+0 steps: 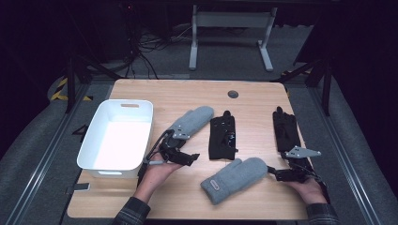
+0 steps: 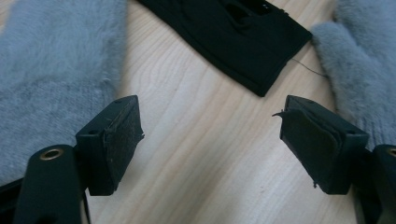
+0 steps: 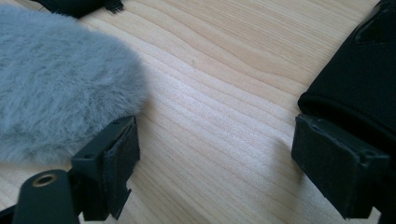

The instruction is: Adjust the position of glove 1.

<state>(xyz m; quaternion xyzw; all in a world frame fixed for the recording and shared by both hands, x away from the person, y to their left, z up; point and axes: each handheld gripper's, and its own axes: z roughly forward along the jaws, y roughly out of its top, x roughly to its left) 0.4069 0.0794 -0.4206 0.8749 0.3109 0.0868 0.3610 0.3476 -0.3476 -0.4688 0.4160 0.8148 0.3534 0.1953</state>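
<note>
High view first: the left gripper (image 1: 185,158) sits just past the near end of the upper grey mitten (image 1: 191,123), jaws well apart with only bare wood between them in the left gripper view, gripping nothing. That mitten lies up and slightly left of the tool, its long axis running diagonally away toward the far right; the left hand (image 1: 157,174) is plainly the nearer one to it. Right of the mitten lies a black glove (image 1: 222,137), and to the left stands the white bin (image 1: 117,136). The right gripper (image 1: 277,174) is spread wide and empty, resting at the rounded tip of the lower grey mitten (image 1: 234,180), whose cuff points toward the person. A second black glove (image 1: 285,131) lies beyond it on the table (image 1: 253,101).
</note>
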